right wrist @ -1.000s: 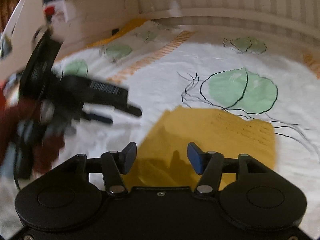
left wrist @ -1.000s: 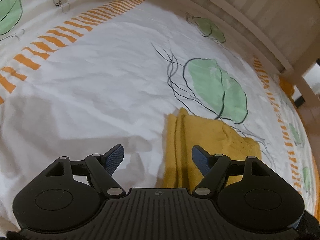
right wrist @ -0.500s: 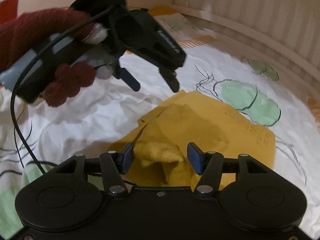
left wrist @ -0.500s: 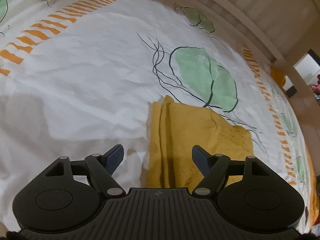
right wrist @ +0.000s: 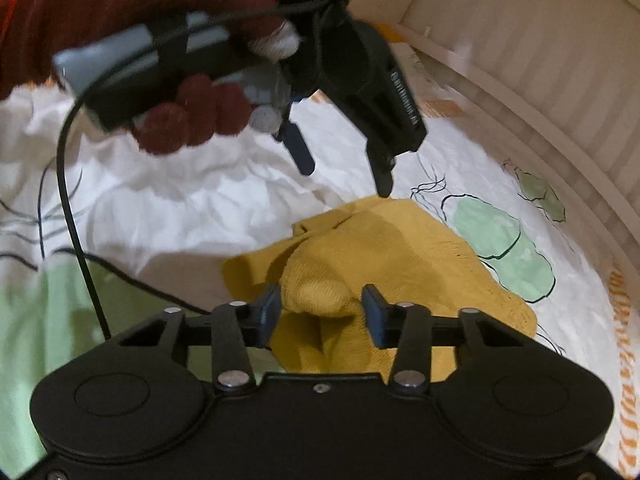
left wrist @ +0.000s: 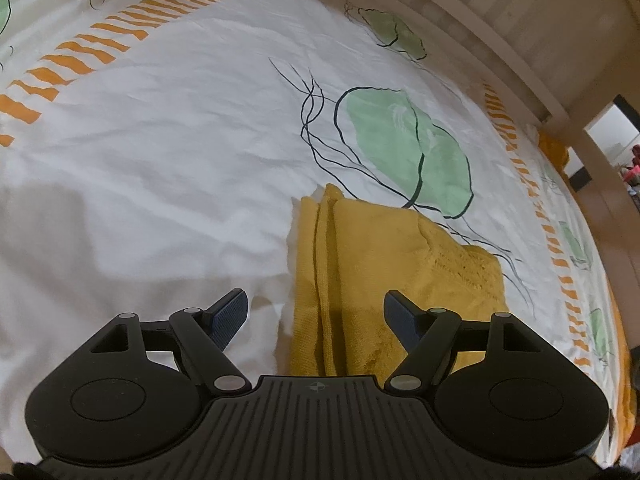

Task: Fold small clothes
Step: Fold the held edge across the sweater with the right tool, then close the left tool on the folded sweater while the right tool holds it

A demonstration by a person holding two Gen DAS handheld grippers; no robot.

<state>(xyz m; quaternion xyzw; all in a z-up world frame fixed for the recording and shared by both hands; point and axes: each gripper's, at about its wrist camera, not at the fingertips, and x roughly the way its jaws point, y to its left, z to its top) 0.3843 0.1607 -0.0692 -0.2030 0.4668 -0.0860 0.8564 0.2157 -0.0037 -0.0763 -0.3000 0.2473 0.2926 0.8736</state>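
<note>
Mustard-yellow knit garment [left wrist: 384, 264] on white bedsheet [left wrist: 180, 152] — printed with pale green leaves outlined in black, plus orange dashed stripes. Both grippers black with dark blue pads [right wrist: 374, 314]. Hand [right wrist: 192, 116] in maroon glove — cream striped bed frame [left wrist: 532, 16] behind.

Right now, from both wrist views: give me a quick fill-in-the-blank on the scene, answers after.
1. The knit garment lying on the bedsheet is ____ in colour.
2. A raised bunch of that garment sits between the fingers of the ____ gripper, whose jaws have just been closing.
3. The left gripper hangs above the garment with its jaws ____.

Answers: yellow; right; open
</note>
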